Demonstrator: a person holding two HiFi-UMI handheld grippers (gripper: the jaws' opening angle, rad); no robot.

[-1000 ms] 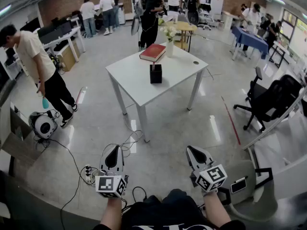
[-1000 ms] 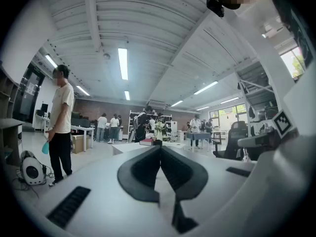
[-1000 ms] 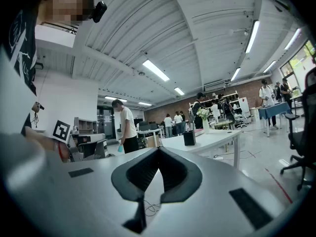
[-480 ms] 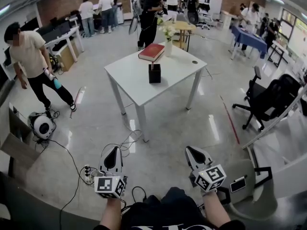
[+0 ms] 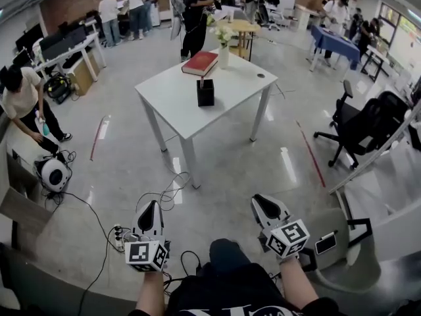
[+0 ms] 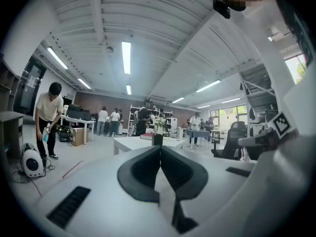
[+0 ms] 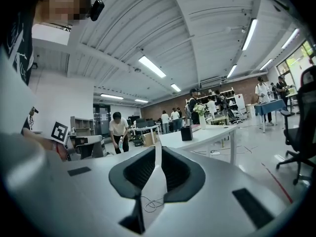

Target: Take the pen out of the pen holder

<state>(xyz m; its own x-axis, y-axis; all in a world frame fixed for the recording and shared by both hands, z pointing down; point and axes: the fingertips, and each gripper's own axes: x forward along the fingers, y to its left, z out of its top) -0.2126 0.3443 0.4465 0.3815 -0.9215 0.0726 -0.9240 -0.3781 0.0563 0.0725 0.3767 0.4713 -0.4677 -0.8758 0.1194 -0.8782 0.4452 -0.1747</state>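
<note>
The black square pen holder (image 5: 205,92) stands mid-top on the white square table (image 5: 171,101), well apart from both grippers, which are held low, likely awaiting the approach. The left gripper (image 5: 152,207) has its jaws together and is empty. The right gripper (image 5: 259,201) has just been opening its jaws to a slit, with nothing between them. The pen is too small to see. No writing can be read, only the 2 marker cubes (image 5: 146,255).

— How are the arms set?
— The left forearm (image 5: 150,293) and the right forearm (image 5: 294,287) reach forward side by side, well short of the table (image 5: 172,97).
— And the grippers?
— Both are about level and point toward the table, well apart from it.
— Left gripper (image 5: 150,205)?
— Its jaws are pressed together, with nothing between them.
— Right gripper (image 5: 258,199)?
— Its jaws have just been opening. A thin gap shows between them, with nothing in it.
</note>
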